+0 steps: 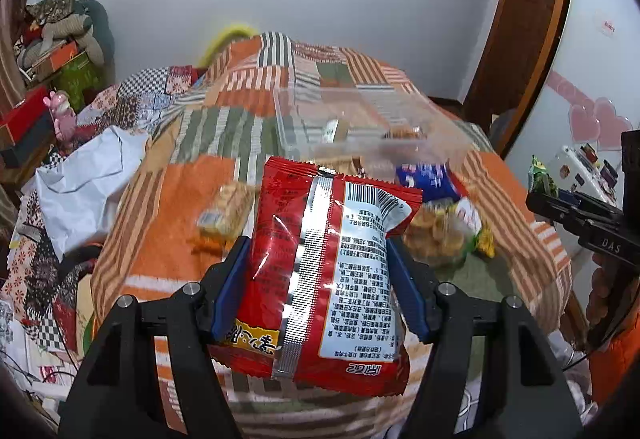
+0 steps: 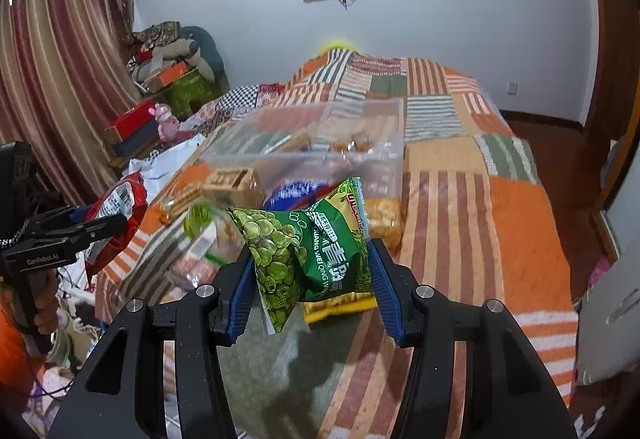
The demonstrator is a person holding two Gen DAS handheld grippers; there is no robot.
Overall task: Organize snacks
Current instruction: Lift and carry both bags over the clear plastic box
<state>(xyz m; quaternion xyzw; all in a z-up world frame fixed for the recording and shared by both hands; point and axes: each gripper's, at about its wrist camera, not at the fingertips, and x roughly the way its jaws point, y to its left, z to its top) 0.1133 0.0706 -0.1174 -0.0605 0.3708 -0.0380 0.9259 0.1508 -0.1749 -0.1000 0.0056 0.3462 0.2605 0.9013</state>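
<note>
The left gripper (image 1: pixel 318 263) squeezes a red snack bag (image 1: pixel 320 271); the right gripper (image 2: pixel 312 271) squeezes a green pea bag (image 2: pixel 308 251). Both are above the bed (image 2: pixel 460 199). Snacks in the clear box (image 2: pixel 320 143) look blurry.

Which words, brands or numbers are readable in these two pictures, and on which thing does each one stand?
"DAS": on the right gripper, seen from the left wrist.
"CanRobot.AI": on the left gripper, seen from the right wrist.
"WEI QING W...": partly readable on the green bag.
Red bag: barcode and small Chinese print, too small to read.
</note>
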